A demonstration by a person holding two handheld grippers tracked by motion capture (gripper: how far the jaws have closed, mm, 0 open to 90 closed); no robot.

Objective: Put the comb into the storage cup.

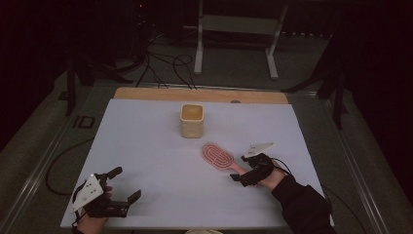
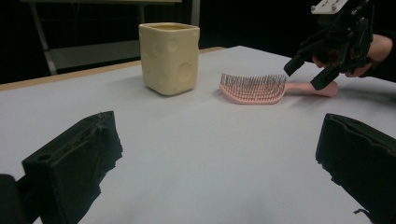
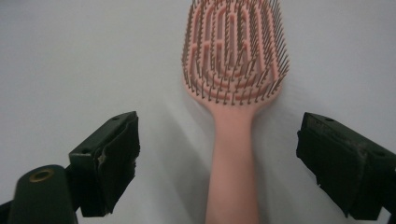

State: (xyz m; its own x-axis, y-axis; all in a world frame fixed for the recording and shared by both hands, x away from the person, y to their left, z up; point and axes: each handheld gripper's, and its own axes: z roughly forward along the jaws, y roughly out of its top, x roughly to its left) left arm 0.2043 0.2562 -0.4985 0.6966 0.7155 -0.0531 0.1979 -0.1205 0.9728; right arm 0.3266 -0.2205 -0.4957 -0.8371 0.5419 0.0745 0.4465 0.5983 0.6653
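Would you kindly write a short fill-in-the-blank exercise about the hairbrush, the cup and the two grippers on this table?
1. The pink hairbrush lies with its bristles facing ____.
2. The right gripper has its open jaws on either side of the brush's ____.
3. The yellow cup stands ____ on the table.
4. The left gripper holds ____ between its open jaws.

Missing words: up; handle; upright; nothing

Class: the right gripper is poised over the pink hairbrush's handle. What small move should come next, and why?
Probably lower a little and close: the right gripper straddles the hairbrush handle, jaws wide open and not touching it.
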